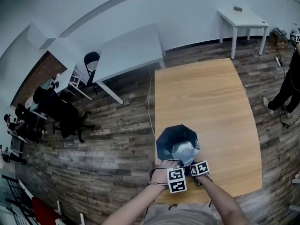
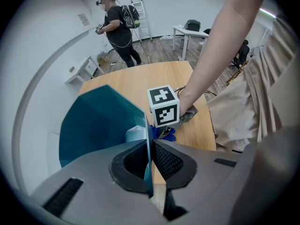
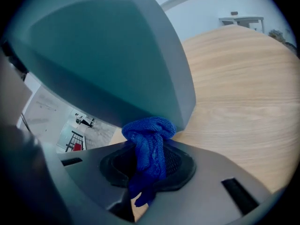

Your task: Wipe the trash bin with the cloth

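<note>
Trash bin (image 1: 177, 142) stood on the wooden table (image 1: 206, 93), low in the head view and close to the table's near edge, its open mouth facing the camera; both of the person's forearms came up from the bottom of the frame to meet it.

Left gripper (image 2: 150, 150) was clamped on the bin's rim; in the left gripper view the thin teal wall ran straight up between the two dark pads, which were drawn almost together with one on each face of it; the teal inside of the bin filled the left middle of that frame.

Right gripper (image 3: 150, 162) was closed on the cloth (image 3: 149, 144); in the right gripper view the blue fabric was bunched between the jaws, with a rounded wad standing above them and a loose tail hanging below; the wad lay against the bin's outer wall near its base, at the centre of the frame, and the wall rose over the upper left; bare tabletop spread to the right.

In the left gripper view, the right gripper's marker cube (image 2: 164, 107) sat just right of the bin's edge, with a little blue showing beneath it.

Farther off, a person (image 2: 117, 27) stood at the upper left of the left gripper view; a white table (image 1: 131, 50) stood beyond the wooden one, at the upper middle of the head view.
</note>
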`<state>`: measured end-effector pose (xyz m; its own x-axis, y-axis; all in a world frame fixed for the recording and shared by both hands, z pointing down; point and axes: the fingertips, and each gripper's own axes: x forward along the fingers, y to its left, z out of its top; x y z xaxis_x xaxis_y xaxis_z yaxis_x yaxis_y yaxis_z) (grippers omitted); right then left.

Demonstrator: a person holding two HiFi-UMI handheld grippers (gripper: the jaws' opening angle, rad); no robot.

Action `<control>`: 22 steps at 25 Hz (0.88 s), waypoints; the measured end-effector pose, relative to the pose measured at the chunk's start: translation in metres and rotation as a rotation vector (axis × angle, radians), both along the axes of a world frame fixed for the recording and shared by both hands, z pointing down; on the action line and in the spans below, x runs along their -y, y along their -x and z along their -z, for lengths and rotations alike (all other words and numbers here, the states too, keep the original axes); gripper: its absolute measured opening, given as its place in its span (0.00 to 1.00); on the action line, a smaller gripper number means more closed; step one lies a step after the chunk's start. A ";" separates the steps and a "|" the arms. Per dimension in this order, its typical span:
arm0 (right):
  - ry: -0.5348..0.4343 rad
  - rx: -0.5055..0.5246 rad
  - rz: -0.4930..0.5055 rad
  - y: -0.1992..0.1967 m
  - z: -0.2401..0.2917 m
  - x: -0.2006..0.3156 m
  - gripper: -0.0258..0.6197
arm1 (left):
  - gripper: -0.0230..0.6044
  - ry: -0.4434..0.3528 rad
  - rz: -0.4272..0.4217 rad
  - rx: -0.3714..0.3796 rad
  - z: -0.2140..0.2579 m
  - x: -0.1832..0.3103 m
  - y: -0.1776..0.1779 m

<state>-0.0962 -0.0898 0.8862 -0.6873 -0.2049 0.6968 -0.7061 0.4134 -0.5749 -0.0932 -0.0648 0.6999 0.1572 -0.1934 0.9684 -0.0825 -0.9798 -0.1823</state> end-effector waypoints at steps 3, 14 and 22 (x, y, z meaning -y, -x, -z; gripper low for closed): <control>0.048 -0.023 -0.049 -0.003 -0.026 0.006 0.16 | 0.09 -0.002 0.004 0.001 -0.002 0.002 -0.002; -0.025 0.012 -0.056 -0.018 0.014 -0.007 0.16 | 0.32 -0.109 -0.103 -0.010 0.001 -0.008 0.007; -0.138 0.172 -0.067 -0.040 0.130 -0.031 0.16 | 0.39 -0.215 -0.356 0.139 -0.002 -0.003 0.073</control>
